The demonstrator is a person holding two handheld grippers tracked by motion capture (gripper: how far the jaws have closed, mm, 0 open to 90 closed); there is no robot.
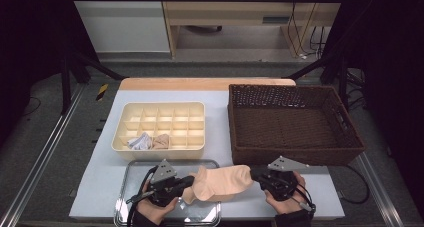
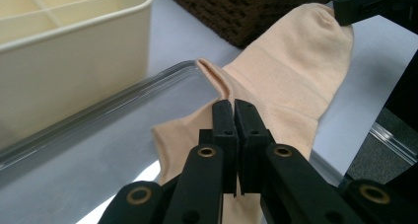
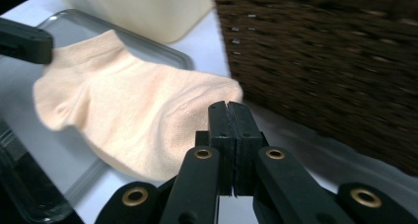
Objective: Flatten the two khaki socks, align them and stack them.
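A: Nearest to us, what do the two grippers have?

B: One peach sock (image 1: pixel 222 183), stretched between them above the front of the bench (image 1: pixel 220 137). The left gripper (image 1: pixel 186 183) has its jaws clenched on the cuff end, over the metal tray (image 1: pixel 131 187). The right gripper (image 1: pixel 256 175) has its jaws clenched on the toe end, just in front of the wicker basket (image 1: pixel 295 122).

A: So how far along would you say the work is?

B: Partway, I'd judge. Two bundled socks (image 1: pixel 148 141) already sit in the front row of the cream divider box (image 1: pixel 159 126), side by side in neighbouring cells. This sock is spread flat but not folded or rolled, and the rest of the cells are vacant. The basket looks bare inside.

A: Room to move?

B: Tight at the front: the tray's raised rim lies under the left end of the sock, and the basket's front wall stands close by the right jaws. Between the box and the basket there's a strip of bare bench. Beyond them the bench ends at a wooden edge.
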